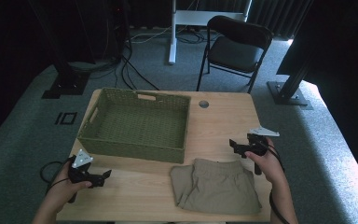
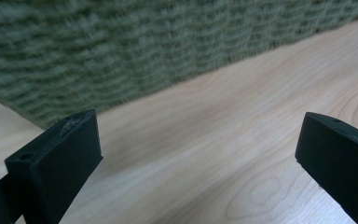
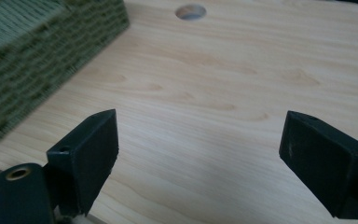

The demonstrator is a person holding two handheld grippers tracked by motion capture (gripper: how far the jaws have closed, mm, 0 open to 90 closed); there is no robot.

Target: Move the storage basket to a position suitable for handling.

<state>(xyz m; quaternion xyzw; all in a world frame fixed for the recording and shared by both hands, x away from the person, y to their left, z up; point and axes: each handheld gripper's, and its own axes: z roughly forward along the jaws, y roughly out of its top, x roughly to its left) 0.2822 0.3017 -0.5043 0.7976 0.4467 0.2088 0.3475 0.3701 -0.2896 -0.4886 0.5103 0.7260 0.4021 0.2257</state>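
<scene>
left gripper [image 1: 106,176]: jaws spread wide, nothing held | right gripper [image 1: 233,145]: jaws spread wide, nothing held | folded beige cloth shorts [image 1: 216,185] laid at 6 o'clock on light wooden surface [image 1: 223,121] | green woven rectangular basket [image 1: 137,123] set at 10 o'clock

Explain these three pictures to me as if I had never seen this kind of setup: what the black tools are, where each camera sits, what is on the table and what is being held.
There is no robot here. A person holds a hand tool with two black jaws in each hand: the left gripper and the right gripper.

The wide picture comes from a fixed camera above the person's side, looking forward and down at the wooden table. The other two come from small cameras riding on the grippers, each looking out along its own two jaws.

On the table stand a green woven basket, with nothing visible inside it, and a folded beige garment, probably shorts, near the front edge. A round hole sits in the tabletop.

Nothing is held. Both pairs of jaws stand wide apart over bare wood, the left one close to the basket's wall.
</scene>
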